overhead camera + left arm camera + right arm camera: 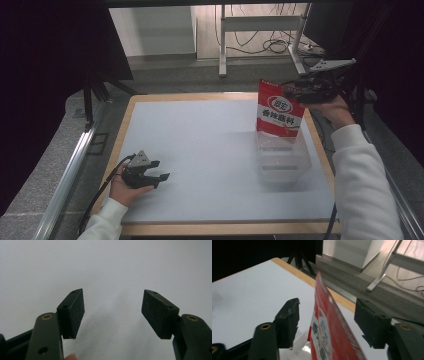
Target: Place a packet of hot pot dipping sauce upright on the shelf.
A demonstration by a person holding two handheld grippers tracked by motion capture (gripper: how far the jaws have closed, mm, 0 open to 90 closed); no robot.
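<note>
A red and white snack packet [279, 112] stands upright at the far end of a clear plastic container [282, 162] on the right side of the white table [200, 145]. My right gripper [295, 92] hovers at the packet's top right corner. In the right gripper view its jaws stand wide apart, with the packet [329, 340] rising edge-on between them and touching neither pad. My left gripper [161, 171] rests low on the table near the front left, open. Between its pads [75, 312] there is only bare white tabletop.
The table has a wooden rim [225, 229]. Beyond its far edge the floor holds a metal desk frame [260, 30] and loose cables [275, 47]. A dark curtain and a tripod [95, 90] stand at the back left.
</note>
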